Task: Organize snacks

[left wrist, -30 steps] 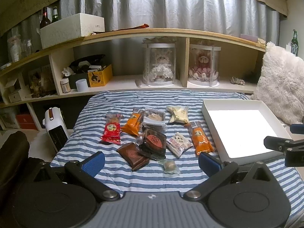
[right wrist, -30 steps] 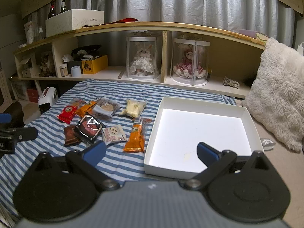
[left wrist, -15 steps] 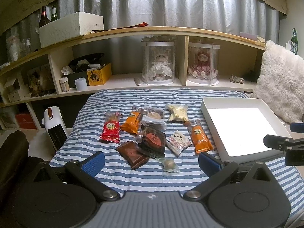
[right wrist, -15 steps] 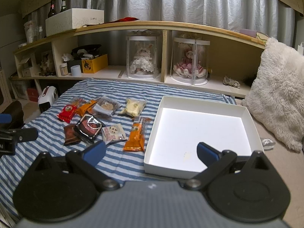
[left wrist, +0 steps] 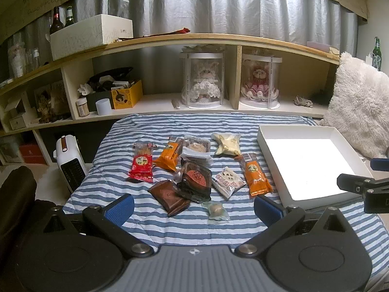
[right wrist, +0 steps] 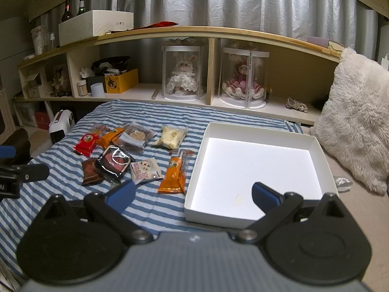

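Both spread wide, grasping nothing: left gripper (left wrist: 193, 206), right gripper (right wrist: 192, 192). At 10 o'clock, "SHOES" on matte white box (right wrist: 96, 25). Glossy crinkled snack packets (left wrist: 197, 168) on striped quilt (left wrist: 145, 221).

Ahead of me a wooden shelf (left wrist: 194, 41) runs under grey curtains (left wrist: 218, 4). Below it lies a striped bed (left wrist: 170, 221), dimly lit, a fluffy pillow (left wrist: 359, 107) at its right edge.

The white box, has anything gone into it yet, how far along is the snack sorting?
Nothing looks done: the white box holds no snacks. Nothing is in hand either; the left tongs and right tongs are both open and hold nothing. All the snacks are left on the striped blanket, including the red packet, the orange bar beside the box, and the small round sweet.
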